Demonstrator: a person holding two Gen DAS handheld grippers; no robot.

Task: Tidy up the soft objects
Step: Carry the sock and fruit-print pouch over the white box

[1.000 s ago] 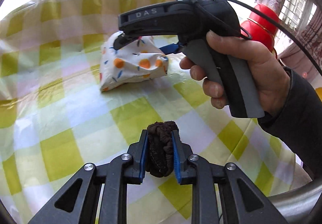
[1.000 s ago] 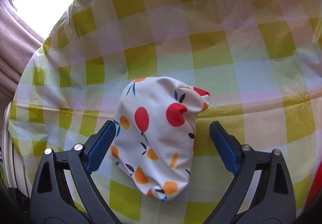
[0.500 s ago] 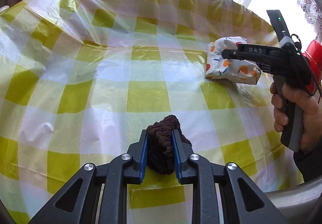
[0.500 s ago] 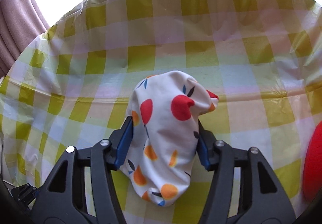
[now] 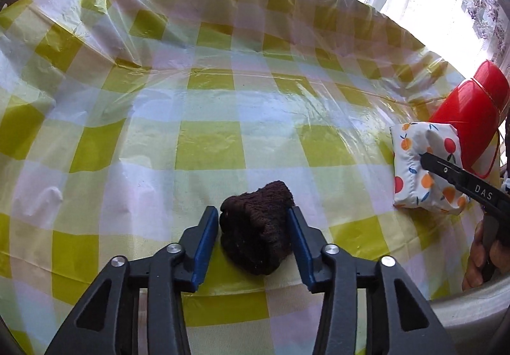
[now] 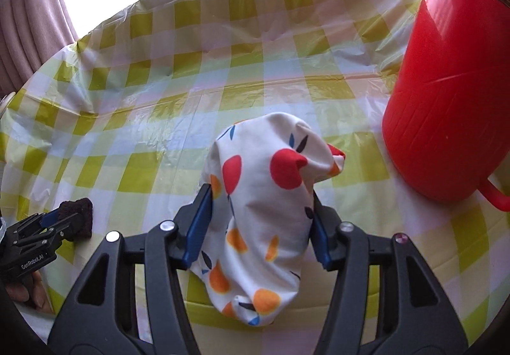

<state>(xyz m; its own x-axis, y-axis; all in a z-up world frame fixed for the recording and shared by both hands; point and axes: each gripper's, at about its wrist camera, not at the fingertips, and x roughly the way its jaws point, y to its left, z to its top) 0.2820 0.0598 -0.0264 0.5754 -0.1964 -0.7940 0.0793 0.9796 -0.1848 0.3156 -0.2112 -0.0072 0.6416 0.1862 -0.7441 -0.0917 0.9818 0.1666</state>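
Note:
A dark brown knitted bundle point(image 5: 256, 229) lies on the checked tablecloth between the fingers of my left gripper point(image 5: 253, 227), whose jaws stand open around it. The bundle also shows in the right wrist view point(image 6: 78, 216) at the far left. My right gripper point(image 6: 261, 221) is shut on a white fruit-print cloth pouch point(image 6: 264, 211) and holds it beside the red jug. The pouch also shows in the left wrist view point(image 5: 420, 170) at the right edge.
A red plastic jug point(image 6: 452, 84) stands at the right, close to the pouch; it also shows in the left wrist view point(image 5: 468, 119). The yellow and white checked tablecloth point(image 5: 207, 148) covers the table. Curtains point(image 6: 25, 36) hang at the far left behind it.
My left gripper has opened and the brown bundle now rests on the cloth. My right gripper closed on the fruit-print pouch and carried it right, next to the red jug.

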